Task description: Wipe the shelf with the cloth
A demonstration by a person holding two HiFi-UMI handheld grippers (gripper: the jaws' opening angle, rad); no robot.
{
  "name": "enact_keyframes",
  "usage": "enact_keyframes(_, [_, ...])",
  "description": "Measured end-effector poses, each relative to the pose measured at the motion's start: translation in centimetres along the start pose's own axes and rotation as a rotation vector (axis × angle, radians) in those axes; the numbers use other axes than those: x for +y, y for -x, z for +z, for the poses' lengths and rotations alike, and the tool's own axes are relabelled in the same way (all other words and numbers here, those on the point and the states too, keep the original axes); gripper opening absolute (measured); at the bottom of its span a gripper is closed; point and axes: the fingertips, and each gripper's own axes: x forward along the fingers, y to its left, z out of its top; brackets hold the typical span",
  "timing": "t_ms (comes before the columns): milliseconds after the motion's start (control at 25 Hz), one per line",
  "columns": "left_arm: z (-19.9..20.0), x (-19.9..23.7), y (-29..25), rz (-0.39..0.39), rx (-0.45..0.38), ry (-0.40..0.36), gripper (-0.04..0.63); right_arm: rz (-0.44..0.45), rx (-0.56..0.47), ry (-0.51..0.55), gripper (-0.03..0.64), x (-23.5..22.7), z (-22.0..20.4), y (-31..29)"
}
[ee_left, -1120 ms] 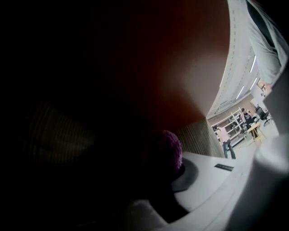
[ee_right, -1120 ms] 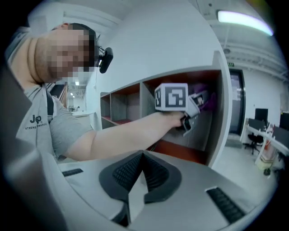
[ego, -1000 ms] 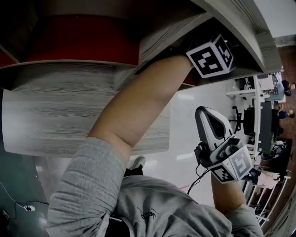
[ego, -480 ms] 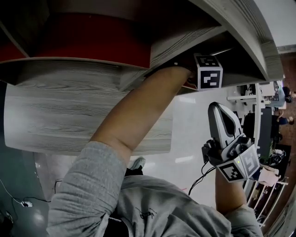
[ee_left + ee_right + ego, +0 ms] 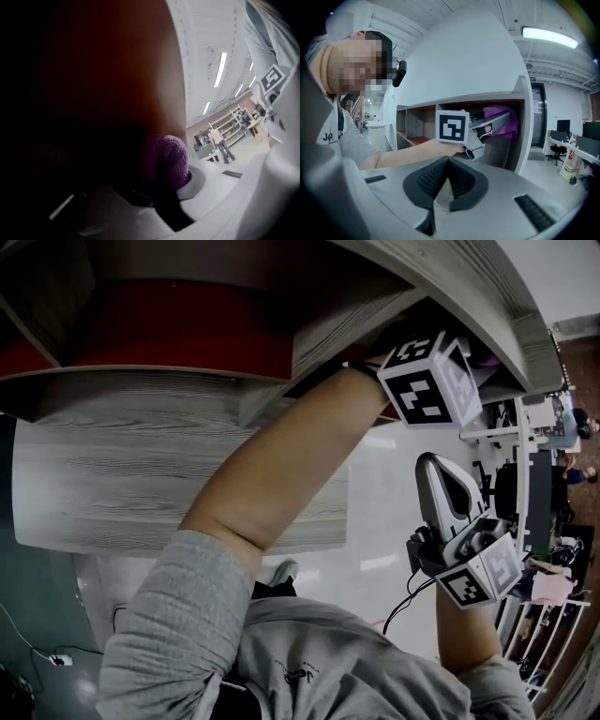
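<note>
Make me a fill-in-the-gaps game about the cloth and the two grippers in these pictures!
1. The cloth is coloured ____.
2. The left gripper holds it inside the wooden ____.
3. The right gripper has its jaws ____, with nothing between them.
Missing words: purple; shelf; shut.
</note>
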Motion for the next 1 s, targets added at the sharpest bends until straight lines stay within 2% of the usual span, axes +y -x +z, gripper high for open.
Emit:
enact_keyframes(200, [-0.5,-2.2,-2.2,-0.048,0.053,-0.209,0.078,0.004,0.019,-0.003,0.021,0.1,-0.5,0.6])
enact_keyframes(360, [-1.8,-2.7,-1.9,-0.085,0.113,-0.301,0.081,-0.004,0.018,-0.01,0.021,-0.4,-0.6,1.1])
enact_keyframes(480, [-5.9,-3.6,-1.0,-0.132,0.237,-0.349,0.081,-0.002,0.021,-0.014,0.021,-0.6,-1.0,1.1])
enact_keyframes(600, [-11.8,-5.3,0.6,-0.192,0.391,-0.356,0.081,-0.001,0.027,-0.017,0.021,-1.0,-1.4,0.9])
enact_keyframes(680, [-15.8,-6.6,1.9,-0.26,0.516,-0.38,0.08,-0.004,0.026,-0.021,0.021,-1.2,-1.5,0.7])
enact_keyframes(800, [-20.0,-8.3,3.1,-0.388,0.7,-0.474,0.078,-0.003,0.023,-0.024,0.021,-1.2,-1.6,0.5])
enact_keyframes(880, [-20.7,-8.7,3.4,-0.431,0.741,-0.472,0.078,-0.005,0.021,-0.023,0.021,-1.1,-1.5,0.5])
enact_keyframes(960, [-19.9,-8.5,3.5,-0.416,0.697,-0.403,0.077,-0.012,0.02,-0.017,0.021,-1.3,-1.3,0.8])
enact_keyframes(1000, [-18.8,-8.1,3.4,-0.387,0.643,-0.355,0.077,-0.019,0.02,-0.014,0.021,-1.6,-1.2,1.1])
